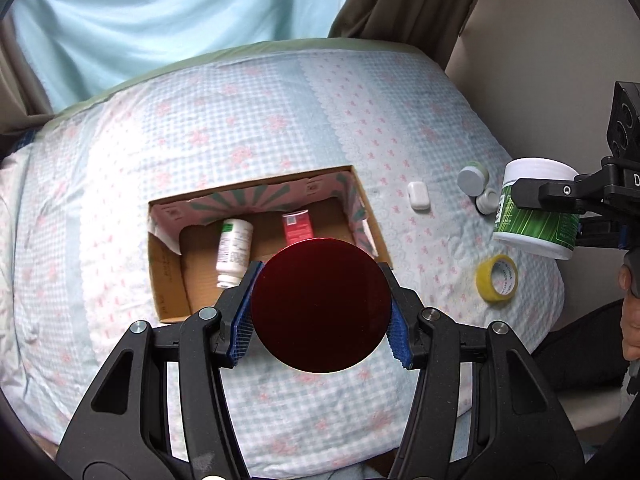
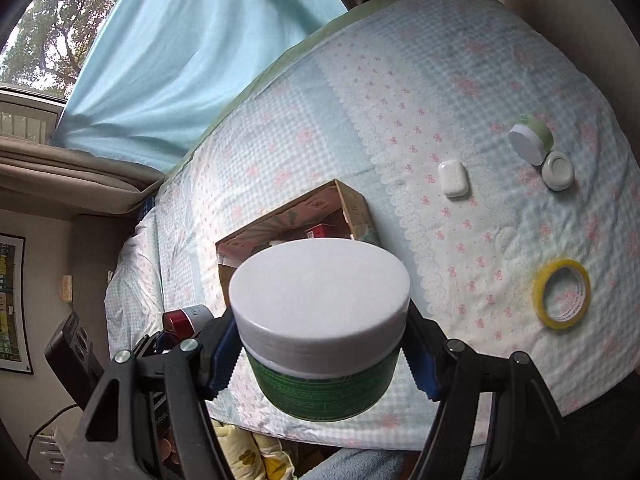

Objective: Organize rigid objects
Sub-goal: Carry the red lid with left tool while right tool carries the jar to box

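Note:
My left gripper (image 1: pixel 321 312) is shut on a container with a dark red round lid (image 1: pixel 321 304), held just in front of an open cardboard box (image 1: pixel 168 280) on the bed. The box holds a white pill bottle (image 1: pixel 234 252) and a red carton (image 1: pixel 297 226). My right gripper (image 2: pixel 320 344) is shut on a green jar with a white lid (image 2: pixel 320 300), held above the bed's near edge; the jar also shows in the left wrist view (image 1: pixel 536 208). The box also shows in the right wrist view (image 2: pixel 352 204), beyond the jar.
On the checked bedspread (image 2: pixel 440 60) lie a white earbud case (image 2: pixel 453 179), a small green jar on its side (image 2: pixel 530 142), a small white cap (image 2: pixel 558 170) and a yellow tape roll (image 2: pixel 562 294). Curtains hang behind the bed.

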